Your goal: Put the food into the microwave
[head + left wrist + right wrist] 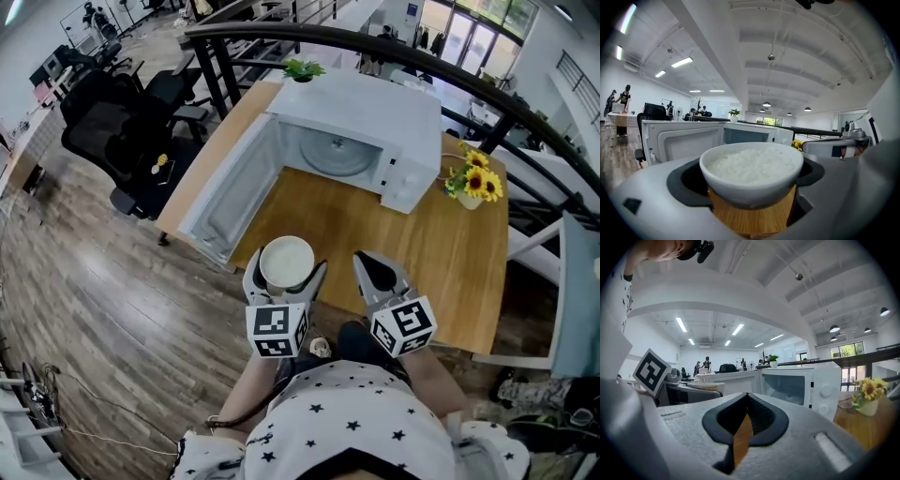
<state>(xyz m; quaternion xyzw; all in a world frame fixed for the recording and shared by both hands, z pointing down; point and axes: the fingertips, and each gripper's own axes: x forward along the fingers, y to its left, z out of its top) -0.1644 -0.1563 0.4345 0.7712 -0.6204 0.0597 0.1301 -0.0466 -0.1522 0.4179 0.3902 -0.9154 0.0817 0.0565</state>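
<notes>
Fingers (642, 201) of left gripper (286, 272) clamp white bowl (752, 185) brimful of rice (750, 165); right gripper (379, 270) fingers pressed together.

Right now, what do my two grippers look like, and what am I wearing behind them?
The left gripper and right gripper match: broad, pale grey moulded tongs lined with black pads. Behind each sits a white cube with black square markers. The person wears a white shirt printed with small black stars.
</notes>
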